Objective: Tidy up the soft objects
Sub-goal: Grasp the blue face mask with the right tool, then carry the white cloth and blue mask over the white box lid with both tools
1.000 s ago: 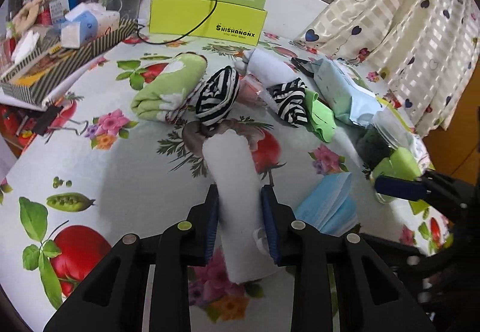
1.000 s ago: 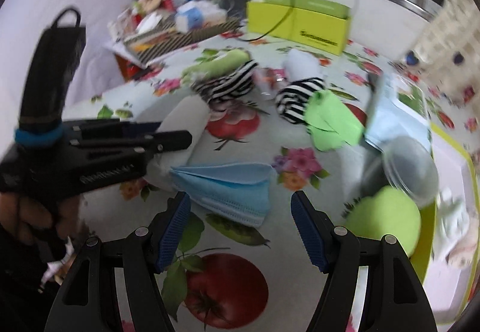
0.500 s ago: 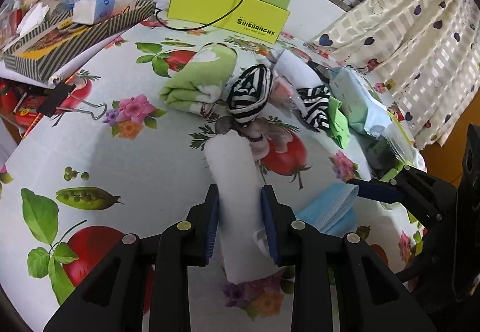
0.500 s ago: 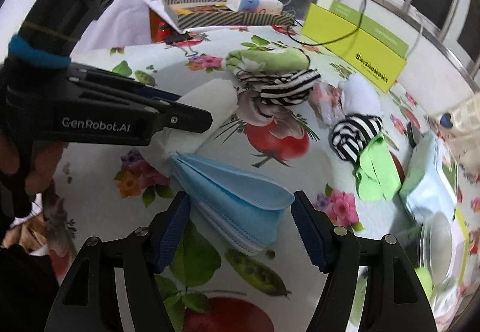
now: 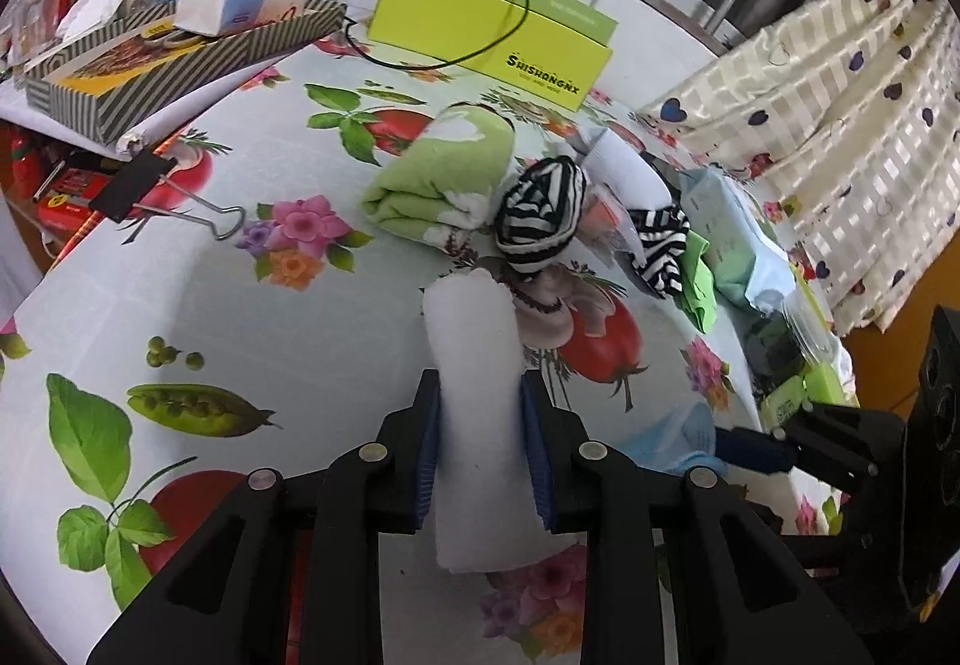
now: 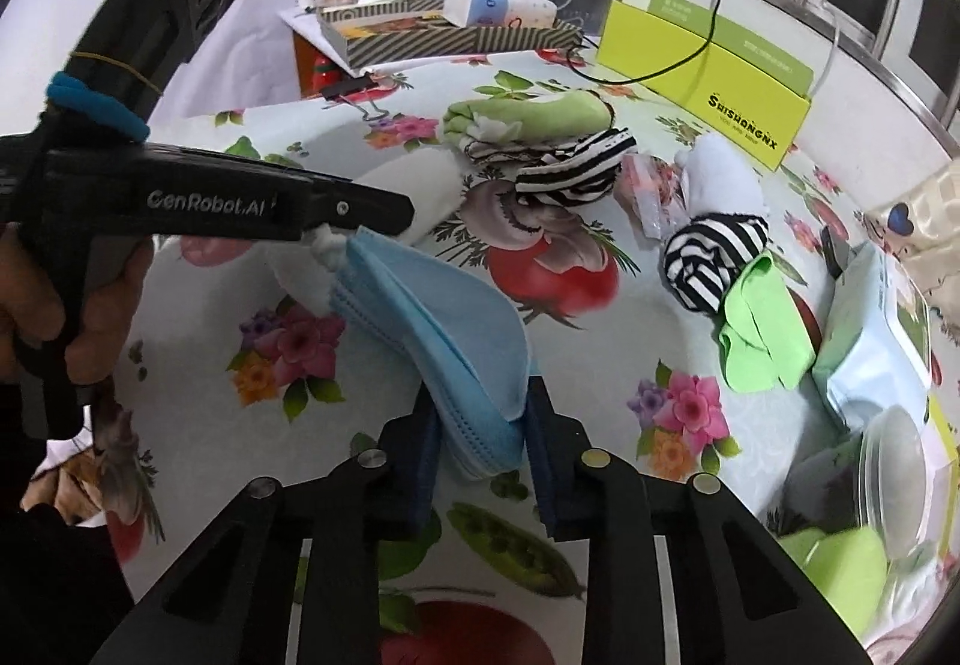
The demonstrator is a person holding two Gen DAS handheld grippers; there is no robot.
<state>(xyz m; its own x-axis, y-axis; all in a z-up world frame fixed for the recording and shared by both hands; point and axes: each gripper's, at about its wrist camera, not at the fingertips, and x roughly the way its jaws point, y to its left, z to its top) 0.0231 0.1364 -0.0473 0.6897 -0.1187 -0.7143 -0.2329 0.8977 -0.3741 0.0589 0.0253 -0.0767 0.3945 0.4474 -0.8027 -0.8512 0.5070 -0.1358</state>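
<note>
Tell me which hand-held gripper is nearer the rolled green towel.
Left. The left hand-held gripper, shut on the white cloth, sits just short of the green towel. The right hand-held gripper, shut on the blue masks, is farther back.

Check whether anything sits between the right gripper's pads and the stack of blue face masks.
Nothing visible does. The right gripper has both blue pads directly against the stack of blue face masks. The stack's far end touches the white rolled cloth clamped in the left gripper.
</note>
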